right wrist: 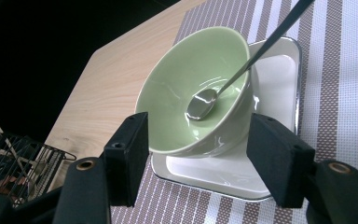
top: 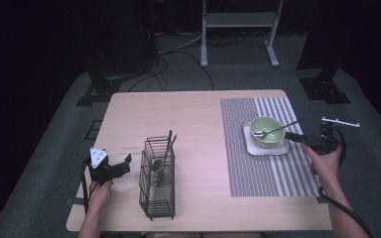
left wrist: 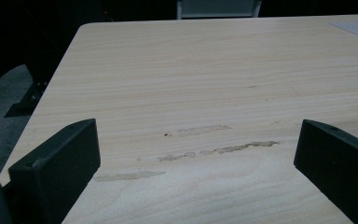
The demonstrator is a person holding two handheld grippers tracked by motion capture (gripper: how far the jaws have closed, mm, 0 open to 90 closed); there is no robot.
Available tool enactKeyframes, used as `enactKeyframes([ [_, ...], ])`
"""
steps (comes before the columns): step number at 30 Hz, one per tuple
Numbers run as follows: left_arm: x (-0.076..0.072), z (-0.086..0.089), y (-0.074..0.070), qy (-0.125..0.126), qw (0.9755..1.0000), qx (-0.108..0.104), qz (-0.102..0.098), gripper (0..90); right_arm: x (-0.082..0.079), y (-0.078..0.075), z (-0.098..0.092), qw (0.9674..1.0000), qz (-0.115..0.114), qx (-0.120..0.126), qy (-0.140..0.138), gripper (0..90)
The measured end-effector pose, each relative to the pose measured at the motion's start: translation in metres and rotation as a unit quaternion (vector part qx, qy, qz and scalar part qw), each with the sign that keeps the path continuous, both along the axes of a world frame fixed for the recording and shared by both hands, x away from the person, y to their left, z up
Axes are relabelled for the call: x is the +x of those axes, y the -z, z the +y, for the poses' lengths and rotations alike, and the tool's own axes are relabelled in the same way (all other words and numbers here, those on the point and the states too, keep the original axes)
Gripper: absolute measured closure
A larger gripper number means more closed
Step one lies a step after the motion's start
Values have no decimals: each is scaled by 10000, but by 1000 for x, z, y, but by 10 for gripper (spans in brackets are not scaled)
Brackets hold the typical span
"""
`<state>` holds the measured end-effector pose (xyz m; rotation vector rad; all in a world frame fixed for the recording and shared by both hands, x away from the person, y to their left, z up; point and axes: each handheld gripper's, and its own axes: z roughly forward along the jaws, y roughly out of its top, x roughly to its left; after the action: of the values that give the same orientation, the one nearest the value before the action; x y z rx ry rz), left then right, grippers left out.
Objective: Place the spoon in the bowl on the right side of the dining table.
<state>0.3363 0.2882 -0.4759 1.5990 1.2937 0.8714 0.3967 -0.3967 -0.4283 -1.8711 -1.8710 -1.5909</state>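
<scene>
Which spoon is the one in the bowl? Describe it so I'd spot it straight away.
Find the striped placemat on the table's right side. A white square plate there carries a pale green bowl. The spoon leans inside it, handle over the rim; the other utensils stand in the black wire basket.

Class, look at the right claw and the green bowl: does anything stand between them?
Nothing visible does. The right claw is open and faces the green bowl, which sits on the white dish with a spoon resting inside; only placemat lies below the gap.
</scene>
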Motion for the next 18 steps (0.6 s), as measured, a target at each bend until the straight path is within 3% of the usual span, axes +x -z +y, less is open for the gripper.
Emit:
enactKeyframes([
  [18,0,0,0,3,10000,6,-1,0,-15,3,14,9995,-56,-86,-290,359],
])
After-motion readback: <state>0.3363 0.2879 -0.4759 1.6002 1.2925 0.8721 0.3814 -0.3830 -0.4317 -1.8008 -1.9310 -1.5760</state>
